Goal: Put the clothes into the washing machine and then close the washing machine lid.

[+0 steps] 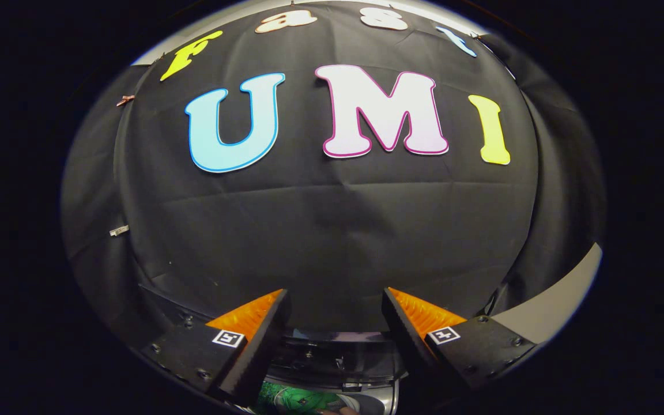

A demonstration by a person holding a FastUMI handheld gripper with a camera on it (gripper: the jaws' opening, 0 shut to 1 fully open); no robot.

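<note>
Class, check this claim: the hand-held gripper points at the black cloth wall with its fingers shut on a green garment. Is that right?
Not quite. In the gripper view the hand-held gripper faces the black cloth wall, but its fingers are open and hold nothing; the green patterned garment lies below them.

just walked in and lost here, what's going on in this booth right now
A person is holding a handheld gripper raised toward the black cloth wall. Its fingers stand open and apart with nothing between them. Low between the fingers, a bit of green cloth shows beside a dark curved rim, possibly the washing machine. Whether the clothes are inside already cannot be told.
</note>
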